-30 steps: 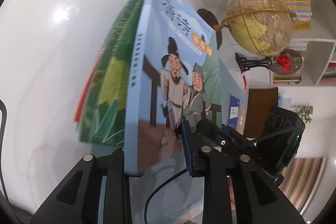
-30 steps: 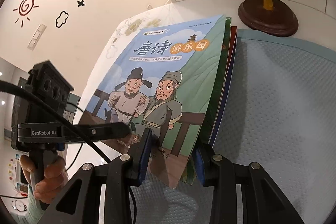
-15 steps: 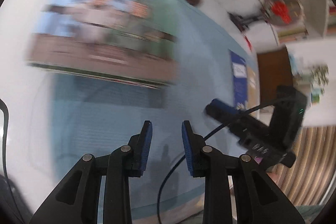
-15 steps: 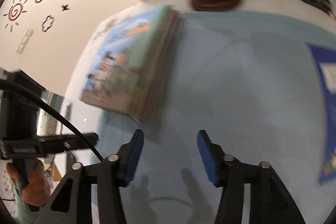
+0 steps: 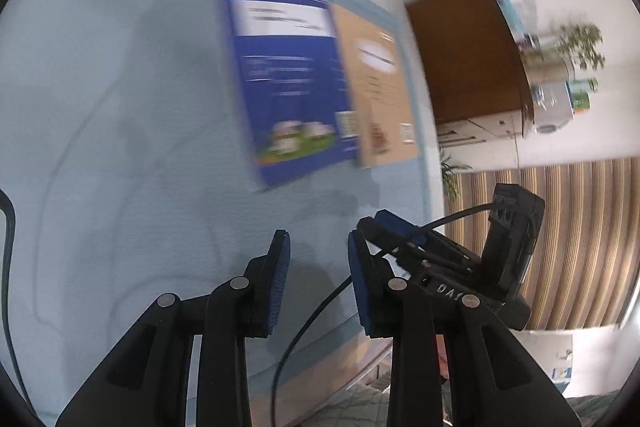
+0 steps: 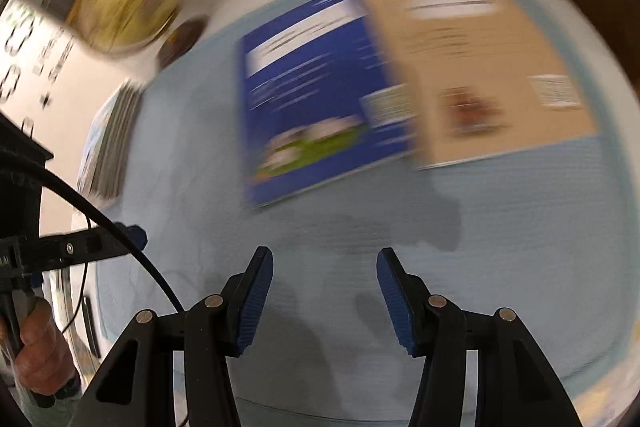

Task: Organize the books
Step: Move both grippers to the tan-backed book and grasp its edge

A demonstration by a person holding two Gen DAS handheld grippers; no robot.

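A dark blue book (image 5: 288, 79) and a tan book (image 5: 380, 83) lie flat side by side on the light blue mat (image 5: 120, 107), the tan one overlapping the blue one's right edge. My left gripper (image 5: 318, 267) hovers short of them, jaws a narrow gap apart and empty. In the right wrist view the blue book (image 6: 312, 91) and tan book (image 6: 480, 67) lie ahead of my right gripper (image 6: 324, 291), which is open with nothing between its pads. A stack of picture books (image 6: 108, 139) rests at the mat's left edge. Both views are motion-blurred.
A globe (image 6: 124, 7) on a dark base stands behind the stack. The other gripper's body (image 5: 460, 267) sits close to the right of my left fingers. A hand (image 6: 36, 355) holds the left gripper's handle. Shelves and a brown cabinet (image 5: 472, 59) lie beyond the table.
Both grippers let go of the picture-book stack, which now lies at the left, and swung right across the mat toward the blue and tan books. The right jaws widened.
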